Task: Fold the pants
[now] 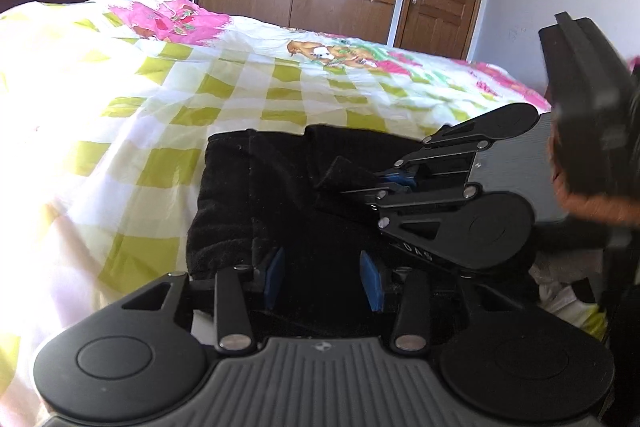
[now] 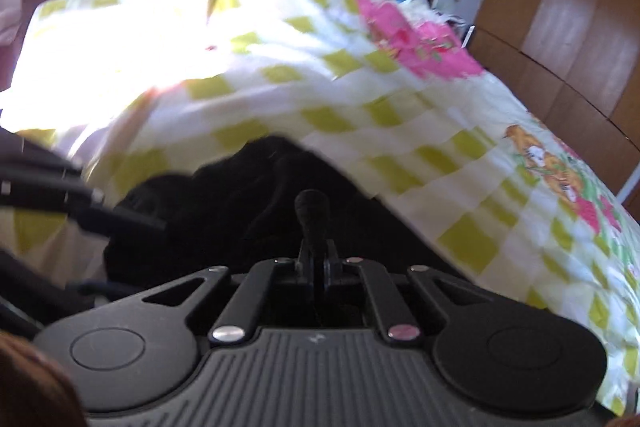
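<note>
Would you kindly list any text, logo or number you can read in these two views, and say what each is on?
Embossed letters on the right hand-held gripper, on its near round housing: upside down and too dim to read reliably.
Small emblem on the left hand-held gripper body: a logo, no letters.
The bedspread carries cartoon pictures only, no words.

**Right gripper clamped on the black pants**

My right gripper (image 2: 316, 211) has its fingers pressed together, pinching a fold of the black pants (image 2: 224, 203) bunched on the checked bedspread (image 2: 420, 131). My left gripper (image 2: 80, 207) shows blurred at the left edge, touching the same fabric. A wooden wardrobe (image 2: 572, 27) stands to the right.
</note>
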### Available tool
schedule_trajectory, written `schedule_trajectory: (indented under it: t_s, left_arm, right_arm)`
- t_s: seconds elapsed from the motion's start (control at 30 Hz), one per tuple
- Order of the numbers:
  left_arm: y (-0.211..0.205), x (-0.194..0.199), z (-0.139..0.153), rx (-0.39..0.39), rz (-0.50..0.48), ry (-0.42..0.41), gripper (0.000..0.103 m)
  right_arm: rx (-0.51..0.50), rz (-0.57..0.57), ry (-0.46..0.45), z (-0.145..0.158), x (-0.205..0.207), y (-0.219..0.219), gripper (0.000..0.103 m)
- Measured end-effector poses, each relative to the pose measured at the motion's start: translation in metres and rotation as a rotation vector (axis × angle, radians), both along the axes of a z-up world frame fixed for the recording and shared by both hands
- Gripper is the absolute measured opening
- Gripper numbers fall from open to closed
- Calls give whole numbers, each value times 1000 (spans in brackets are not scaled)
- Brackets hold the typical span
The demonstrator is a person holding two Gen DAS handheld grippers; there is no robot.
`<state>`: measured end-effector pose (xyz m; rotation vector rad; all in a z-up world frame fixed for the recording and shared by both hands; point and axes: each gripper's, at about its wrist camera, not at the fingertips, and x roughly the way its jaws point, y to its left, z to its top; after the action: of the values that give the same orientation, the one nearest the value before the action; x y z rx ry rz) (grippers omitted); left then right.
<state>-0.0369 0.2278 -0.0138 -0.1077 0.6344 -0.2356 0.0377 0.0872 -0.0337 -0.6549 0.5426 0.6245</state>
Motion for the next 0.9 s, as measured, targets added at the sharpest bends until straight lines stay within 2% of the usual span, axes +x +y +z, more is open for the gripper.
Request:
schedule_trajectory:
  t_s: [0.03,0.1,0.33,0.4,0.5,0.57,0.6,0.63,0.67,0.73,0.8,0.9]
  left_arm:
    - [1,0,-1,-16,-1,1,55]
    - [2,0,0,-39,-8,6,55]
    - [6,-10,3,-15,-26,8,55]
    - [6,-13,3,-7,-25,14,55]
    - [6,-15,4,-14,-34,7,55]
    - [5,-14,6,-13,-33,-3,55]
    - [5,-14,7,-13,-31,-7,55]
    - [6,-14,8,-13,-29,-12,55]
    - [7,-15,10,-15,-27,-16,55]
    - [9,-17,11,-19,-21,-24,55]
    - [12,-19,14,-23,-12,-32,55]
    - [17,-24,18,-40,-2,-31,55]
  right_arm:
    - [-14,-8,-7,-4,1,0,5]
    - [29,-32,39,0,7,-4,14]
    - [94,44,100,11,-1,-6,33]
    - [69,57,92,6,-5,-5,36]
    - [-27,33,47,-9,-1,2,39]
    - [-29,9,7,-15,5,1,37]
    - [-13,-21,10,-14,10,0,21]
    - [26,-46,46,-7,16,-3,9]
    - [78,-81,85,4,22,-7,5]
    - [178,-132,118,33,28,-18,5]
    - [246,-145,87,63,21,-25,6]
    - [309,-91,51,87,3,-23,6]
